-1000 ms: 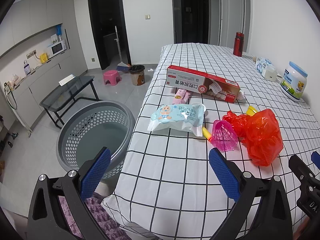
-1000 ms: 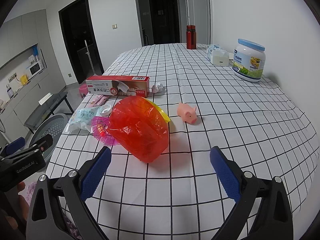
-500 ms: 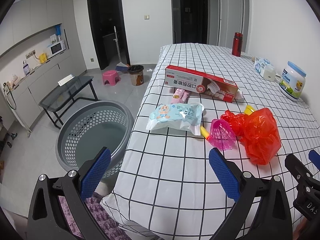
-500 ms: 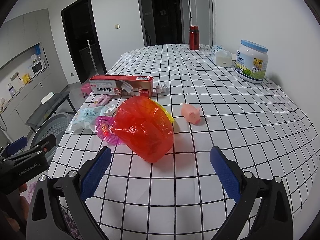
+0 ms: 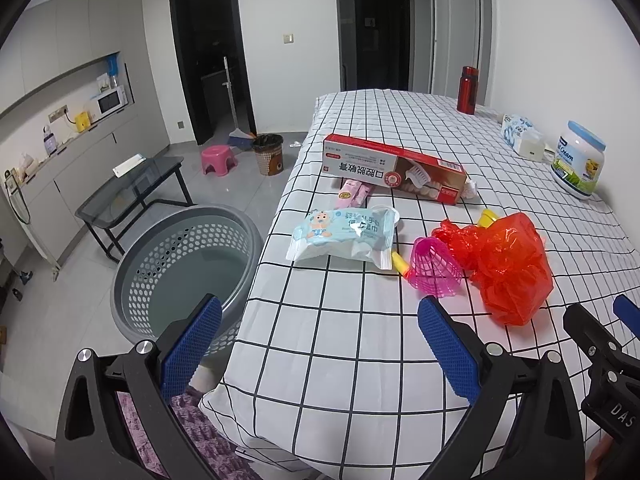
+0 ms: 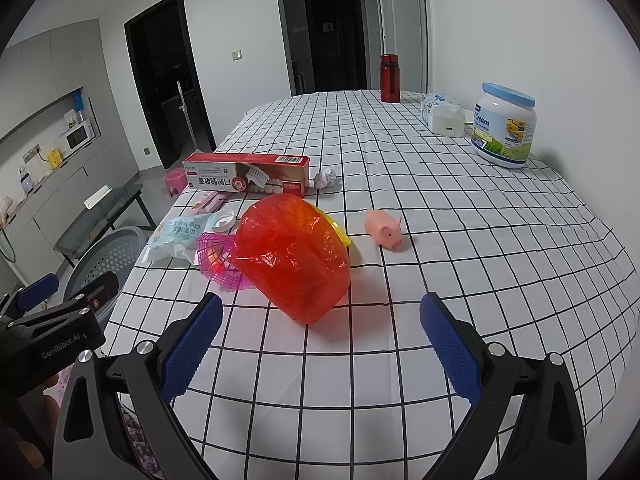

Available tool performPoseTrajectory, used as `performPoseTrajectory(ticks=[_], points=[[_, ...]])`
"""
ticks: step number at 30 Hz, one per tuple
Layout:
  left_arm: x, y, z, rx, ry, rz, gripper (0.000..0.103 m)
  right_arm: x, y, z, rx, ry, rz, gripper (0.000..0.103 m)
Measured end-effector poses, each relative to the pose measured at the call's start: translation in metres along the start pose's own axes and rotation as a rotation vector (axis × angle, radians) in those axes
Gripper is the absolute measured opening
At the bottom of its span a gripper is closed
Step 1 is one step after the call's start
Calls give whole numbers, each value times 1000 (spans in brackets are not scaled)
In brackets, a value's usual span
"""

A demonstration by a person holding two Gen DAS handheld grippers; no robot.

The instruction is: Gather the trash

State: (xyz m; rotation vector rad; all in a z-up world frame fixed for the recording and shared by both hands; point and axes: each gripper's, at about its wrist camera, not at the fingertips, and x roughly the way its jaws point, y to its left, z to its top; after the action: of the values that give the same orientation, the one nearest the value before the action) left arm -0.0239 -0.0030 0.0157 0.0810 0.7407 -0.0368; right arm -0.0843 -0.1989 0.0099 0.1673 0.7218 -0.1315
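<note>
Both claws are spread wide with nothing in them: left gripper (image 5: 318, 344) and right gripper (image 6: 320, 342) hover over the checked table (image 6: 480, 240). The red plastic bag (image 6: 292, 256) lies just ahead, the grey basket (image 5: 180, 268) on the floor beside the table. The jar (image 6: 505, 125) reads "Cream"; the left gripper's body says "GenRobot.AI".

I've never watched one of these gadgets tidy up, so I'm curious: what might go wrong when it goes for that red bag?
The red plastic bag is thin and crumpled, so the open right gripper may pinch only a fold and let it slip. The pink mesh piece touches the bag and could get dragged along. The wet-wipes pack lies near the table edge above the grey basket; a nudge might knock it off.
</note>
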Motion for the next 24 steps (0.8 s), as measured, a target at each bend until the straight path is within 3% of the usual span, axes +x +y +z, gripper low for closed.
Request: performPoseTrajectory(ticks=[24], points=[[-5, 0, 1, -4, -13, 1, 97, -7, 1, 0, -1, -8, 14, 95]])
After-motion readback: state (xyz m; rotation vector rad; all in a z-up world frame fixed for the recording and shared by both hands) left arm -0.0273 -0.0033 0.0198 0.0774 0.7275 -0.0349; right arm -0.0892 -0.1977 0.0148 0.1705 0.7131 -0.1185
